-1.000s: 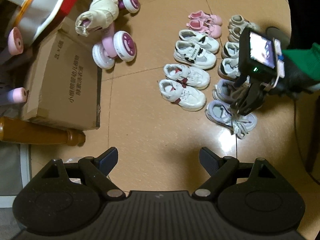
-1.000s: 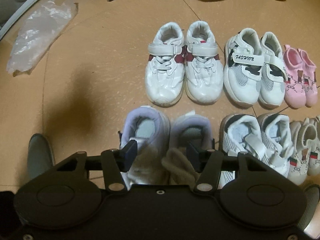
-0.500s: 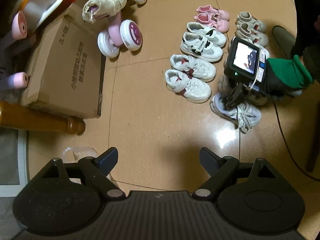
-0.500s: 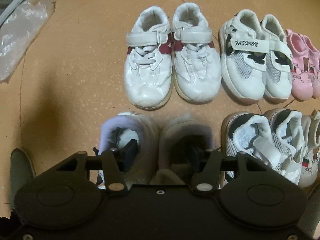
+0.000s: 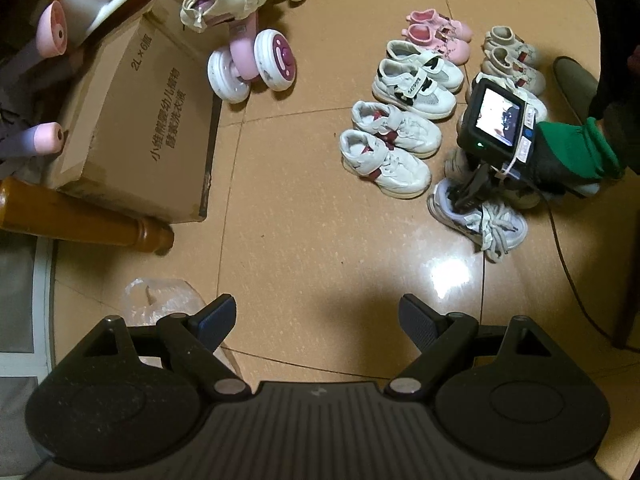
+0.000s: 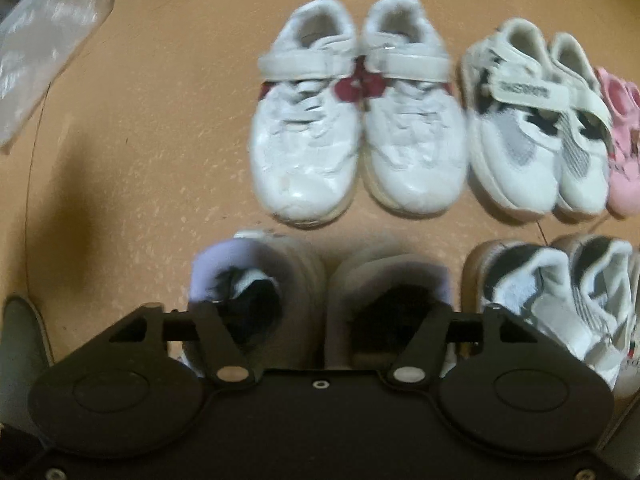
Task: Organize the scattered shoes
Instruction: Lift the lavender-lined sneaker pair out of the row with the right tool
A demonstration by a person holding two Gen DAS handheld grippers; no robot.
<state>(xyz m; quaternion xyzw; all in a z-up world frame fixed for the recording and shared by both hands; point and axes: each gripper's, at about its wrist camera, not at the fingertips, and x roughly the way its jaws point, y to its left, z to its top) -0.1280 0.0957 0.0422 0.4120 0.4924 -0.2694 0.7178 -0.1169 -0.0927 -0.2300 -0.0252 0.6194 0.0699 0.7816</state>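
Tan tile floor (image 5: pixel 304 240), left wrist view: cardboard box (image 5: pixel 136 128), ride-on toy (image 5: pixel 252 52), shoes in two rows of pairs. Left gripper (image 5: pixel 316 320) spread wide, empty. Right gripper (image 5: pixel 466 194) down at lavender sneakers (image 5: pixel 480 216).

Right wrist view: right gripper's fingers, spread apart, one inside each lavender sneaker. Judged: last pair being aligned; task nearly complete.

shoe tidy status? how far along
Nearly done. Paired in rows: pink pair, black-trim pair, red-trim pair, beige pair; another pair sits mostly hidden behind the right gripper.

In hand: that gripper's fingers reach into the lavender pair, one in each shoe.

Left: square that pair up and let go. Left gripper is open and idle. No stray shoes in view.
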